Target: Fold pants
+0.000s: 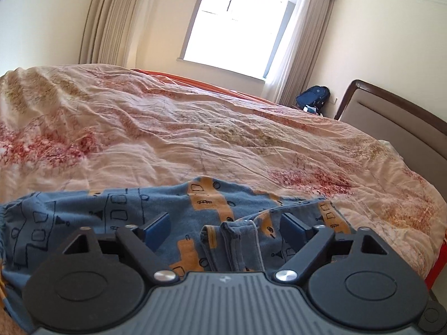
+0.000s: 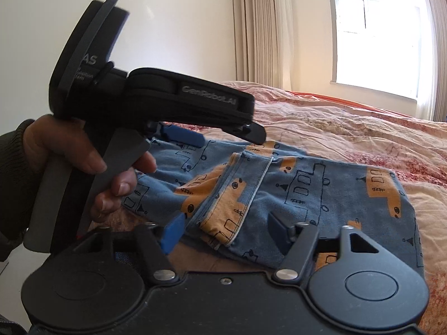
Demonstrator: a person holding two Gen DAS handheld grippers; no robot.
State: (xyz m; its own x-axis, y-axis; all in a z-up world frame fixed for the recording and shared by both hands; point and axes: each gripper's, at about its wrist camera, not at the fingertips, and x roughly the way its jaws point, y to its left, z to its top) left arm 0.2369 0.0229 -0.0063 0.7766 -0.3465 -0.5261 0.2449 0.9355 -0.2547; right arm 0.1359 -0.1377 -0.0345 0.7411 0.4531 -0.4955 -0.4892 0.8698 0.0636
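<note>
- The pants [image 1: 178, 212], blue with orange vehicle prints, lie folded on the bedspread [image 1: 195, 128]; a bunched leg cuff sits between the wide-spread jaws of the left gripper [image 1: 226, 224].
- The right gripper [image 2: 223, 230] is also spread wide, a folded hem between its fingers, apparently not pinched.
- A hand [image 2: 83, 164] holds the left gripper's handle, tilted down over the pants.

The pants [image 1: 173, 217] were laid on the quilt [image 1: 195, 128], folded into layers. A bunched fold was seen between the 2 spread fingers [image 1: 157, 224] of the left gripper [image 1: 225, 224]. Ahead of the fingers the quilt was spread, with the window [image 1: 237, 25] behind it and the headboard [image 1: 391, 117] to the right. In the right wrist view, the pants lay between and beyond the fingers of the right gripper [image 2: 225, 236], with the left gripper held to their left.
</note>
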